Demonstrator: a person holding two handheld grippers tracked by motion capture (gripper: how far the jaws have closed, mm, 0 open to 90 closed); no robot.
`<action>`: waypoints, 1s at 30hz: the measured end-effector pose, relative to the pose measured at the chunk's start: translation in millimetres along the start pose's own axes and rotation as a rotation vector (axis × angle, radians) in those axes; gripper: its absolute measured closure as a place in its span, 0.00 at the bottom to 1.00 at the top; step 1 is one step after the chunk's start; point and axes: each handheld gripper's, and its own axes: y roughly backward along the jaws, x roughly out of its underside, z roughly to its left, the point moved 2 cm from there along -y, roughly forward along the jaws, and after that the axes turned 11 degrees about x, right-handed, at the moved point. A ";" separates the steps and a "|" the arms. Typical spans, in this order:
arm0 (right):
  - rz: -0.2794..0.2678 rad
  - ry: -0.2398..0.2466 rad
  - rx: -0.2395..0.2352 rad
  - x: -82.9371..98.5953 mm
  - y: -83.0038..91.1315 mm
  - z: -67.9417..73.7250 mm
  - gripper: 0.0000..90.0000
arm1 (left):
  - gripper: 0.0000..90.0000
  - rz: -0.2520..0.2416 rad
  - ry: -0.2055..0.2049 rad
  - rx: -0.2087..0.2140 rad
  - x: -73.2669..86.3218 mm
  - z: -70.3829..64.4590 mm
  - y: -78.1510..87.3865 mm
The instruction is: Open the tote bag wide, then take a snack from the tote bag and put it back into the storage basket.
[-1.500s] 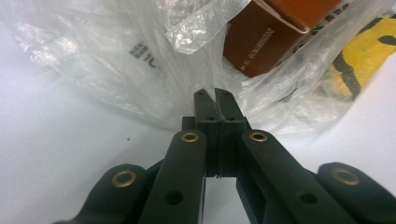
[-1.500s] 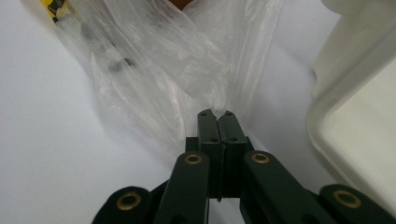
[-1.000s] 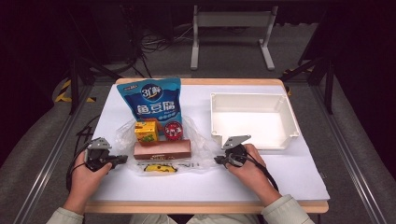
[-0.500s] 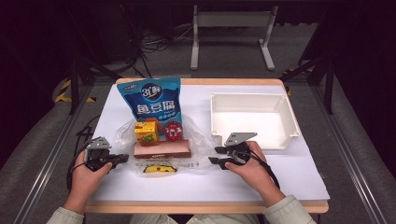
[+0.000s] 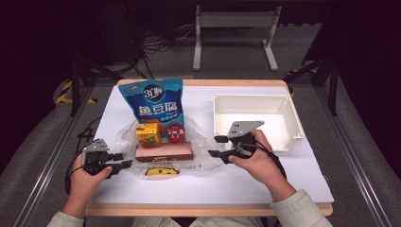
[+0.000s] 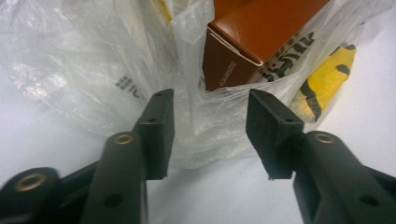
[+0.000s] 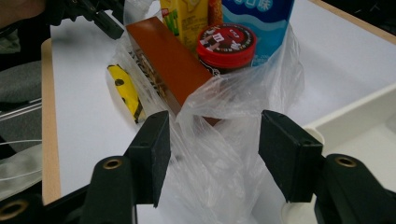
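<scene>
Right gripper: shifted left to the plastic bag, jaws apart astride its film; left gripper, likewise agape, at the bag's opposite edge by the brown box.

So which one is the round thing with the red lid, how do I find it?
Start at the tall blue snack bag standing on the white table. Right in front of it, inside the clear plastic bag, sits the small round tub beside a yellow carton; its neighbours are all boxy.
</scene>
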 end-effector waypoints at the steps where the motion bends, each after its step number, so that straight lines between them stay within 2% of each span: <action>1: 0.003 0.011 -0.005 -3.7 -0.2 -0.2 0.51 | 0.54 -0.005 -0.002 0.001 0.0 -0.3 0.7; 4: 0.014 0.025 -0.017 -9.8 -1.0 0.0 0.52 | 0.52 -0.015 0.000 0.003 0.1 -1.6 2.3; 10: 0.040 0.069 -0.054 -30.8 -9.8 1.6 0.54 | 0.46 -0.021 -0.024 0.002 -0.5 -3.1 3.1; 16: 0.040 0.094 -0.084 -48.7 -18.1 5.1 0.53 | 0.45 -0.021 -0.016 0.011 0.9 -3.2 3.2; 25: 0.037 0.121 -0.121 -64.5 -30.5 13.0 0.52 | 0.44 -0.019 -0.024 0.011 1.0 -4.3 2.7; 30: 0.043 0.146 -0.146 -74.2 -43.5 18.3 0.51 | 0.44 -0.023 -0.024 0.015 1.1 -4.9 2.5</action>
